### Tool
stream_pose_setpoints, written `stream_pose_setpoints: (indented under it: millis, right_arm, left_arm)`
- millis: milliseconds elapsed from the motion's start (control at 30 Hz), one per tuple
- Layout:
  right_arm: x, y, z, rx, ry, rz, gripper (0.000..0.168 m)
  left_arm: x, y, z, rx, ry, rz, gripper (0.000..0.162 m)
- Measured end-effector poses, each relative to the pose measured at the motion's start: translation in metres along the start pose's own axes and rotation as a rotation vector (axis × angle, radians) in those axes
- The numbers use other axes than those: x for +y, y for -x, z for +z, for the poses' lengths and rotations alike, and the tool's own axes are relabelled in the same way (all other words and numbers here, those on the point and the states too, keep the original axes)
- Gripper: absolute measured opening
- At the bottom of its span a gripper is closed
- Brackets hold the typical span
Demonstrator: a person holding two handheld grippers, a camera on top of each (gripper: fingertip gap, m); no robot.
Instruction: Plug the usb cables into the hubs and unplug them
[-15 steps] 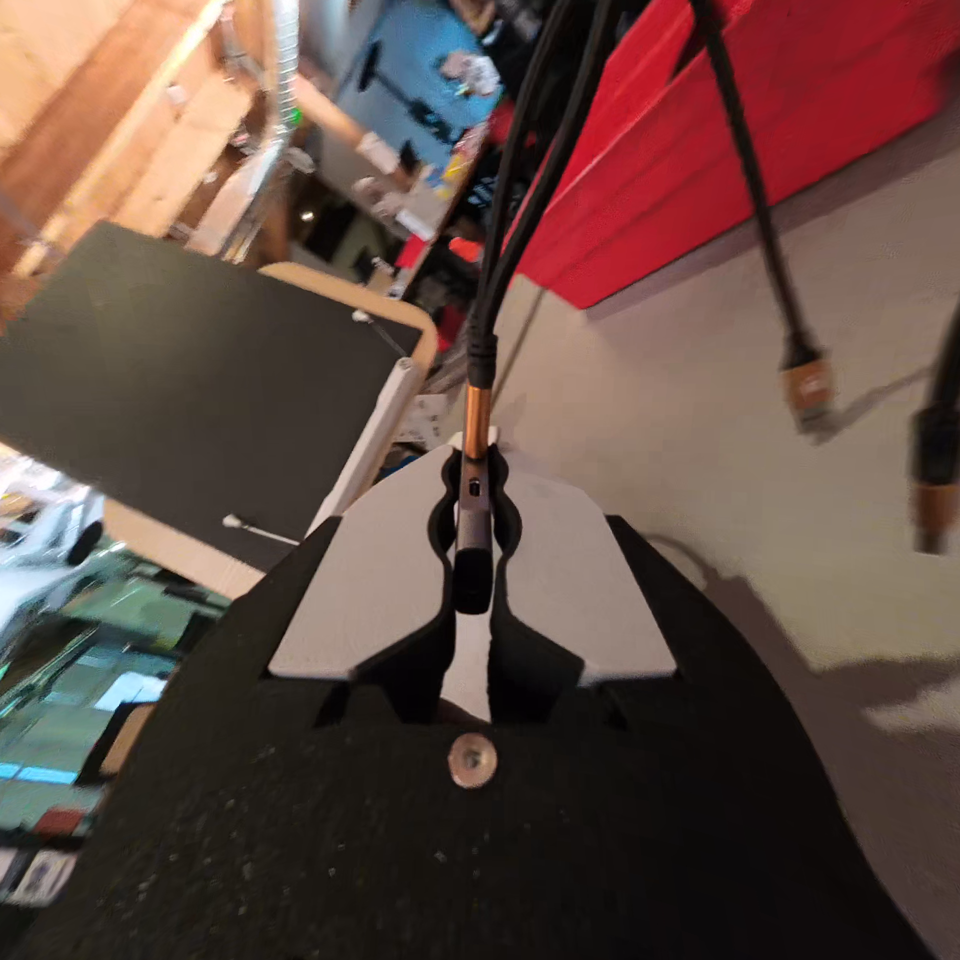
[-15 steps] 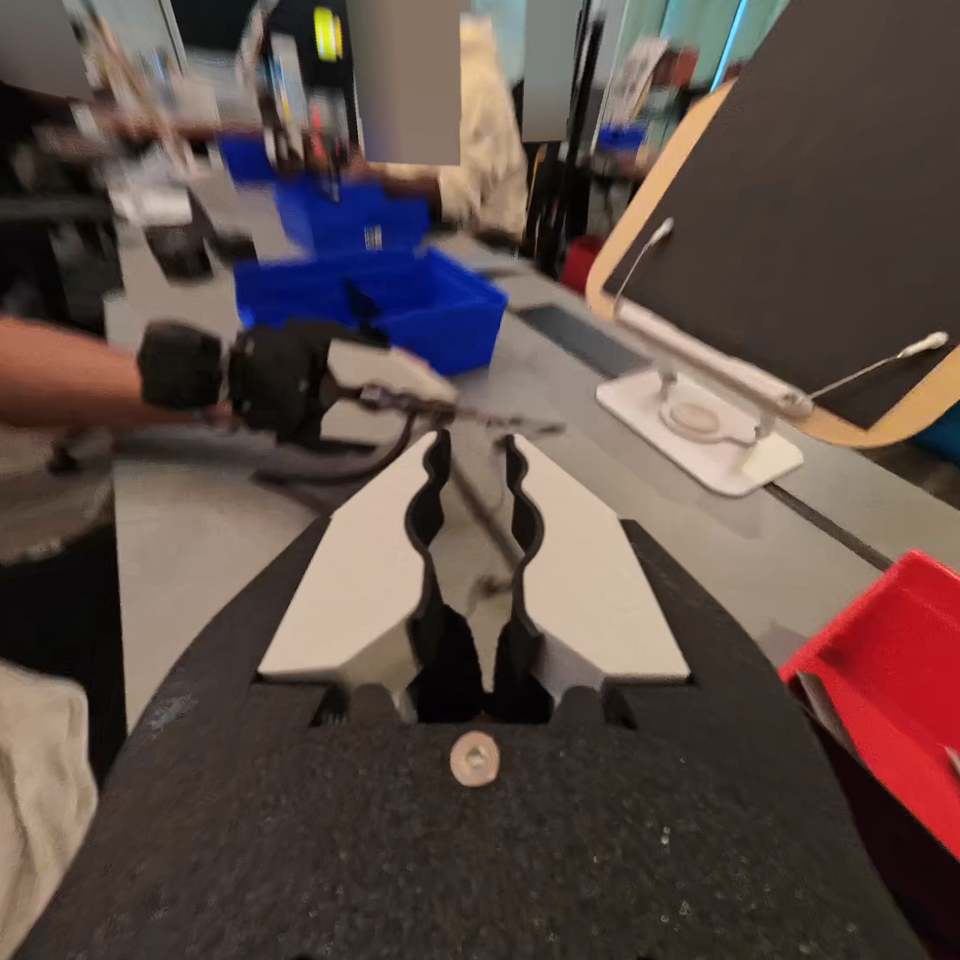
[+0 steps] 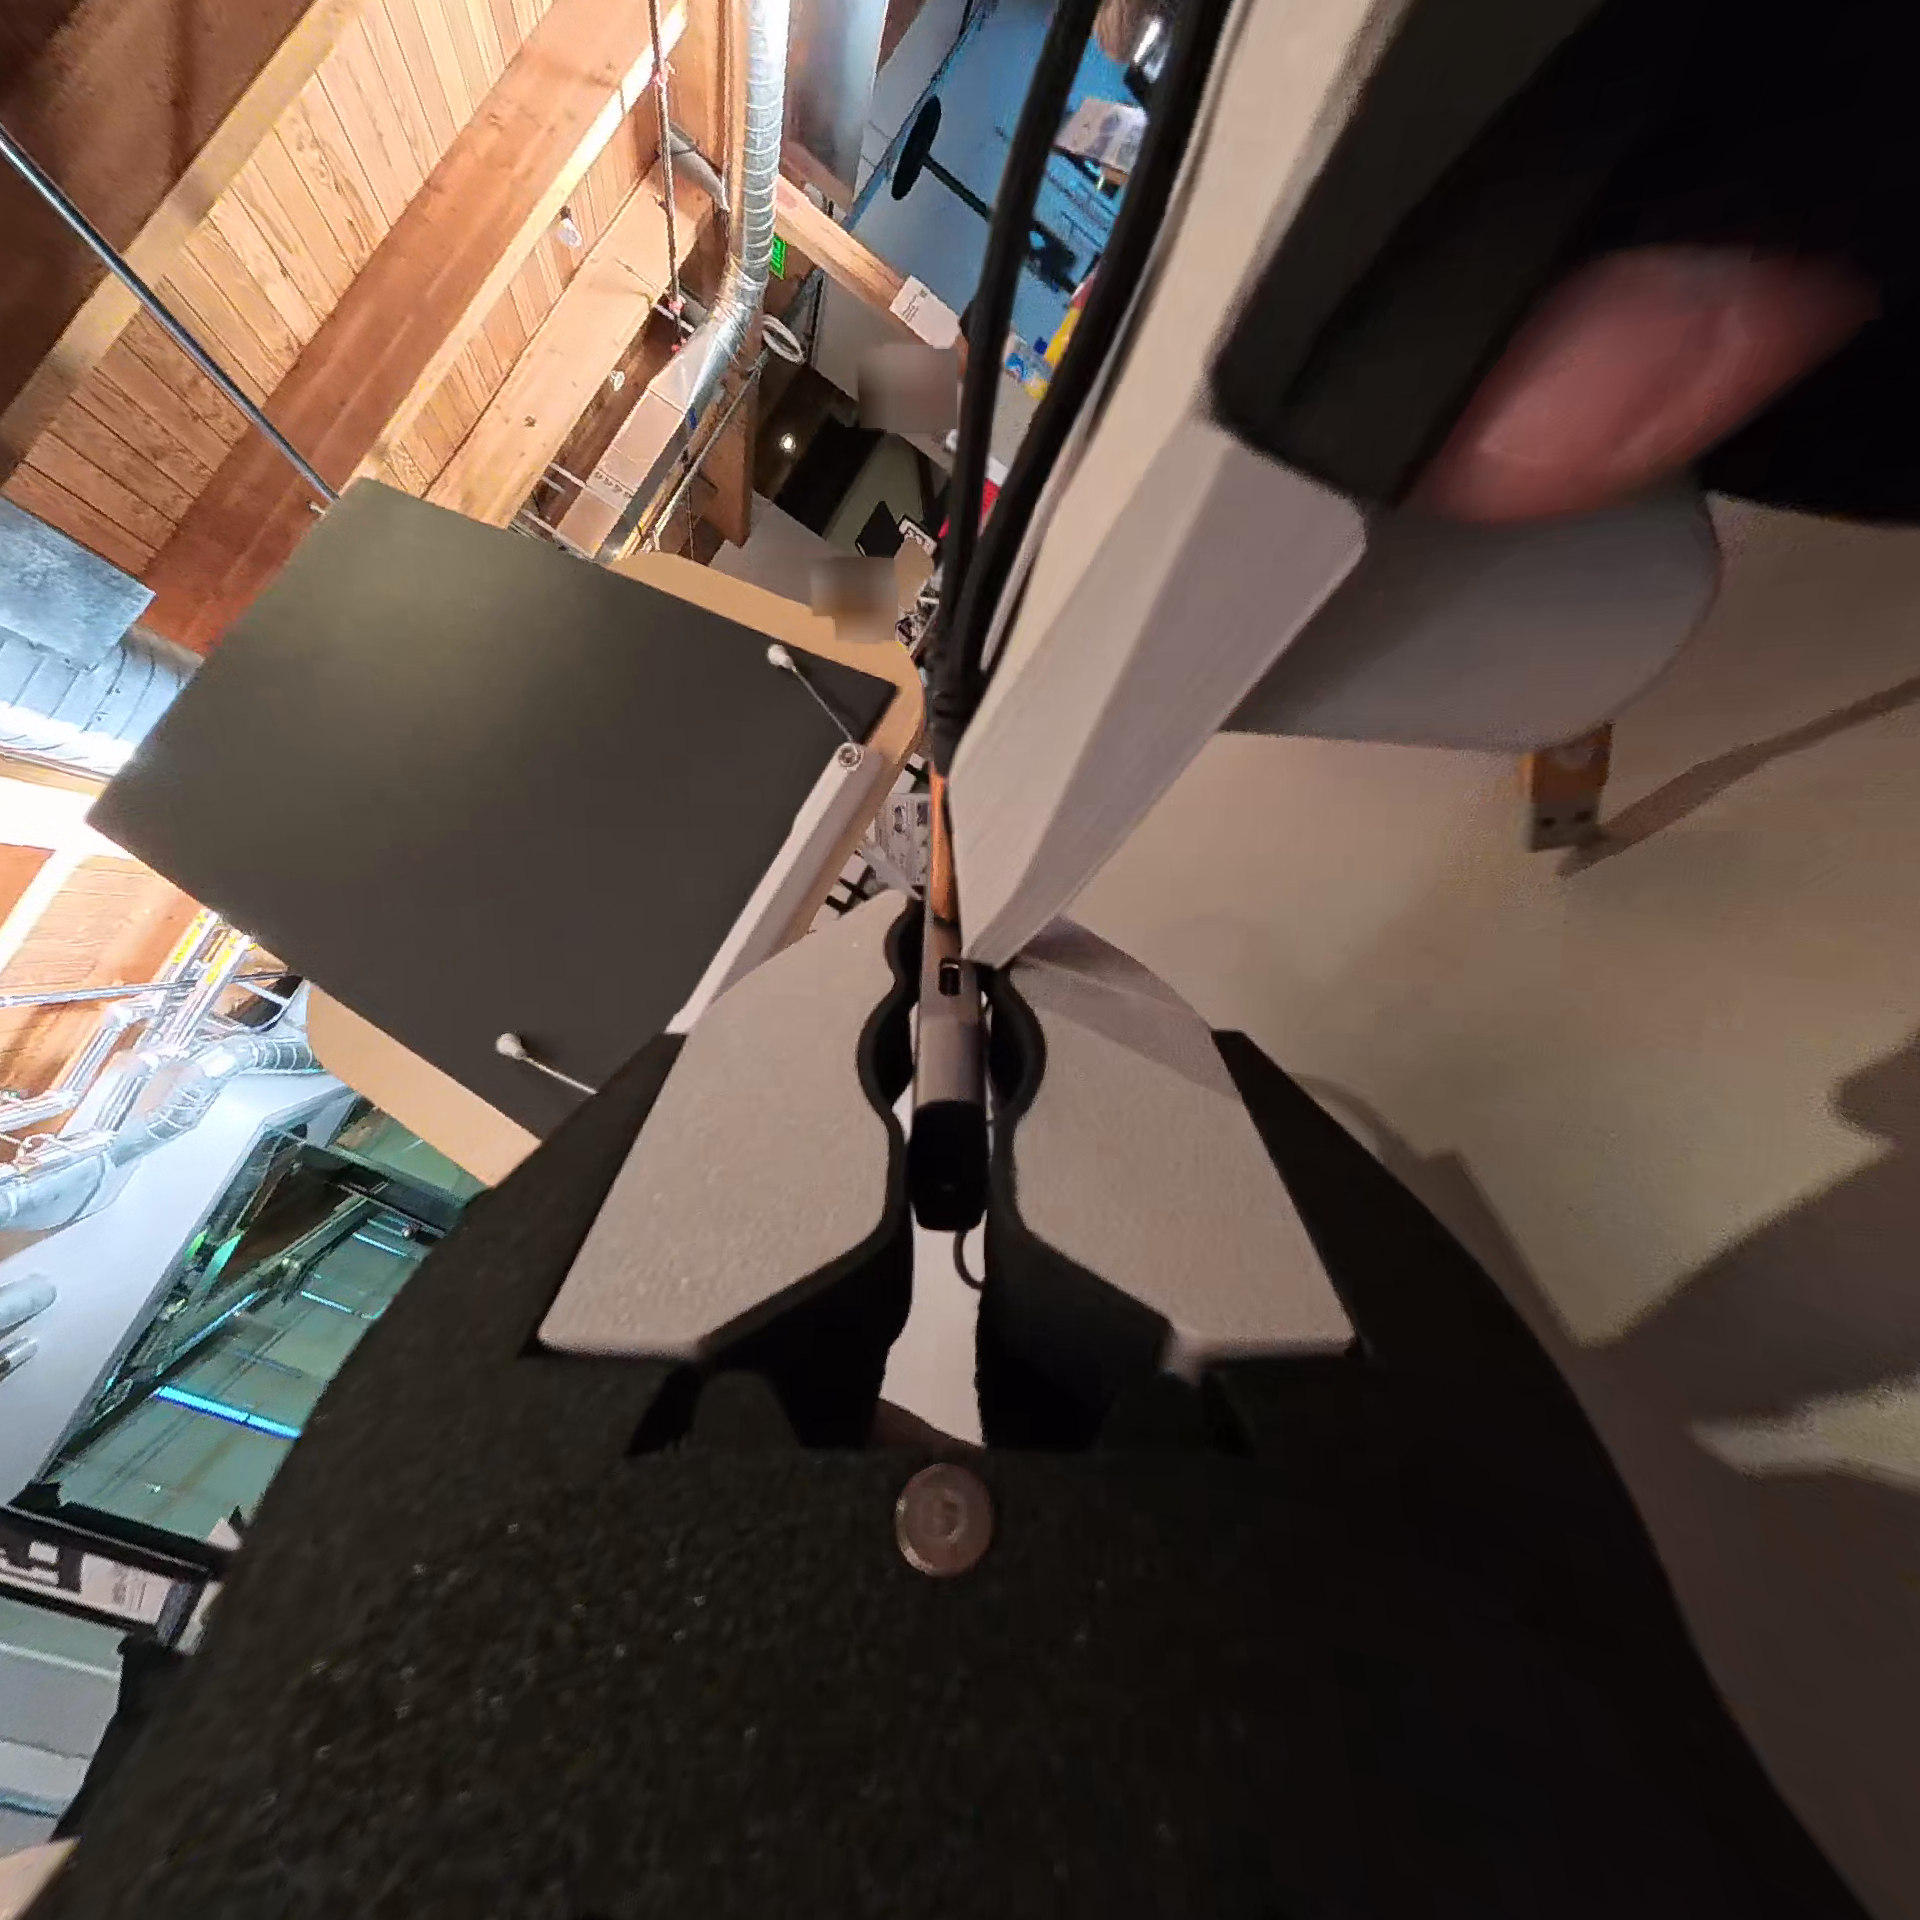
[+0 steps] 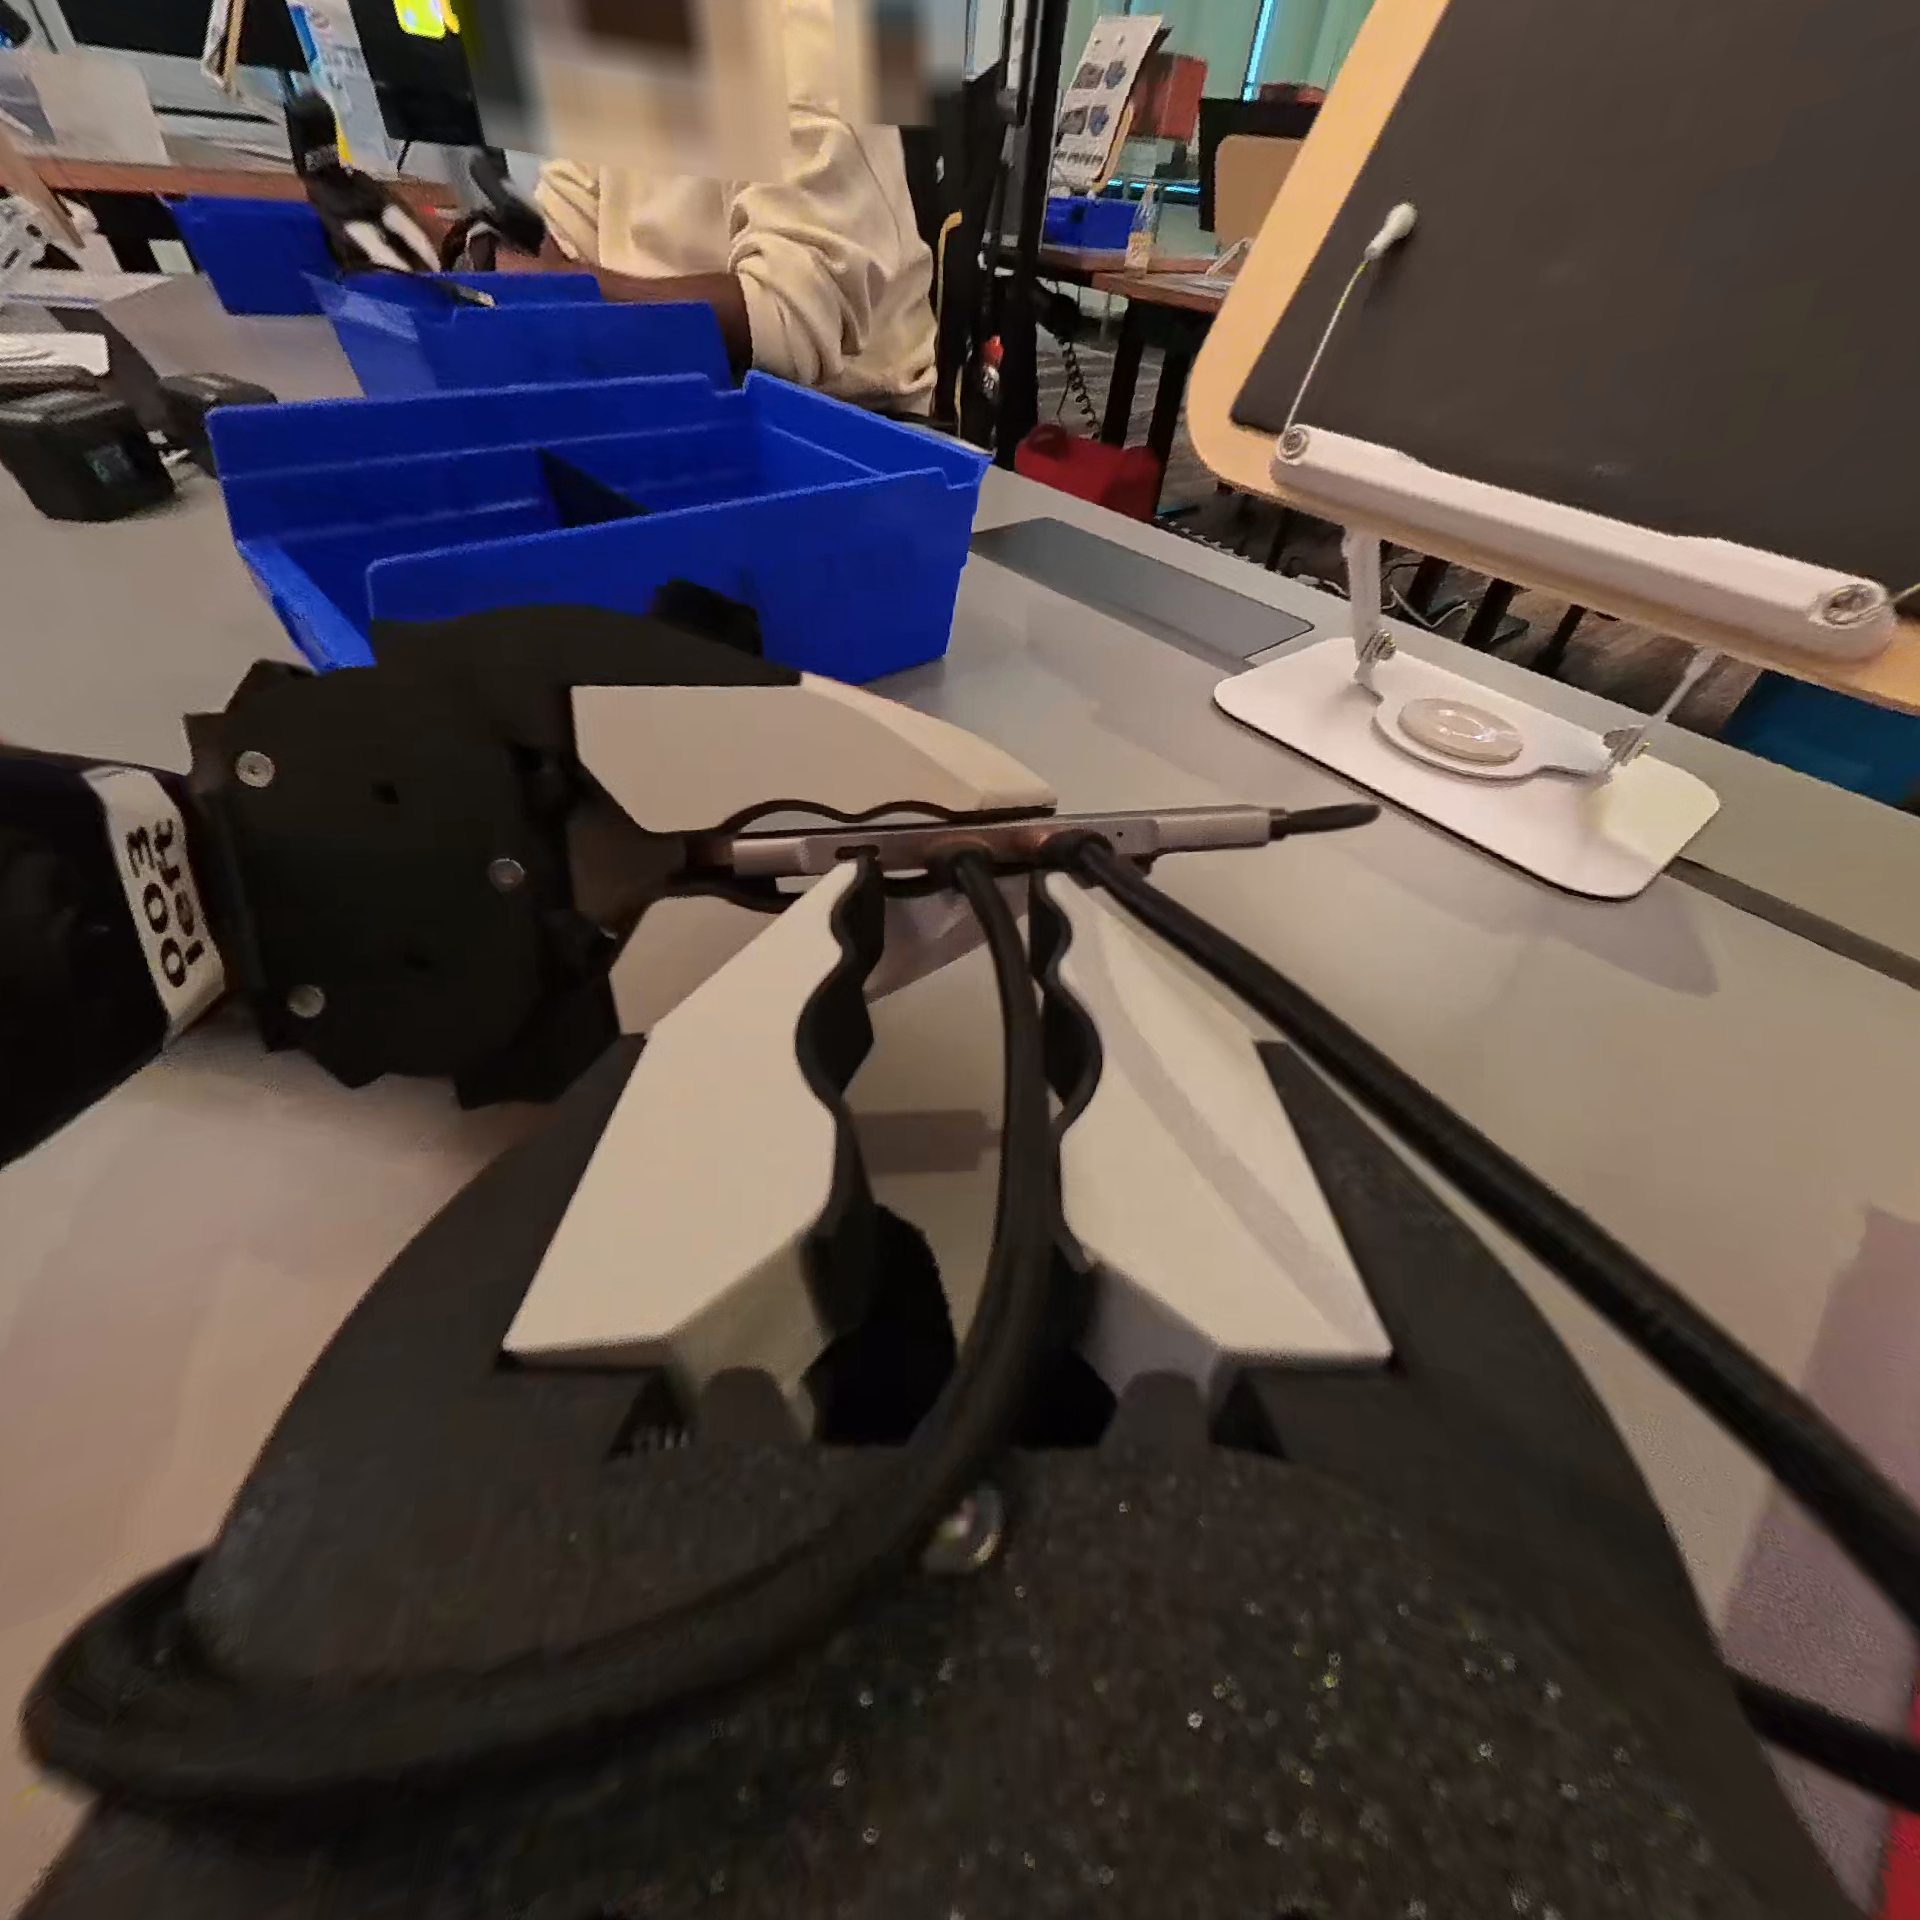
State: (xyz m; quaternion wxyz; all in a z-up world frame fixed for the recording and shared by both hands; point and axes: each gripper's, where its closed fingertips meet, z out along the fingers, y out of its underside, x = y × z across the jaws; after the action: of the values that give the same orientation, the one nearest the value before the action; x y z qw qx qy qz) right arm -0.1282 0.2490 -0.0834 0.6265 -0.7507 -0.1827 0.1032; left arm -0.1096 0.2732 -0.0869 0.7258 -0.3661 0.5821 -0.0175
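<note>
My left gripper [image 3: 945, 945] is shut on a slim grey metal hub [image 3: 945, 1049], seen end-on. In the right wrist view the left gripper [image 4: 977, 831] holds the hub [image 4: 1174, 828] level above the grey table [image 4: 1507, 1039]. Two black cables run from copper-coloured plugs in the hub's side. My right gripper [image 4: 951, 899] is open, its fingertips up against the hub. One cable [image 4: 1013, 1091] passes between its fingers and the other [image 4: 1455, 1195] runs off to the right. A right finger [image 3: 1143, 644] fills the upper right of the left wrist view. A loose copper-coloured plug [image 3: 1564, 800] hangs beyond.
Blue bins [image 4: 582, 520] stand on the table behind the left gripper. A white stand [image 4: 1455, 748] at the right holds a tilted black board [image 4: 1662, 260] with a wooden rim. A person in a cream top [image 4: 821, 249] sits at the far side. The grippers are tip to tip, or close to it.
My right gripper has moved in to the hub and now straddles one plugged cable. The left gripper has tilted upward, still shut on the hub.
</note>
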Motion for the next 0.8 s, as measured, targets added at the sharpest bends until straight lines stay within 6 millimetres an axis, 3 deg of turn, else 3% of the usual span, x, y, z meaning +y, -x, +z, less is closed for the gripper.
stream_pose_setpoints:
  millis: [233, 800]
  right_arm:
    - [-0.006, 0.001, 0.002, 0.038, -0.040, 0.052, 0.013]
    - [-0.008, 0.006, -0.008, 0.020, -0.060, 0.019, 0.010]
  left_arm:
    - [0.008, 0.003, -0.002, -0.001, 0.026, 0.011, 0.009]
    - [0.000, 0.002, -0.006, 0.035, -0.027, -0.007, 0.010]
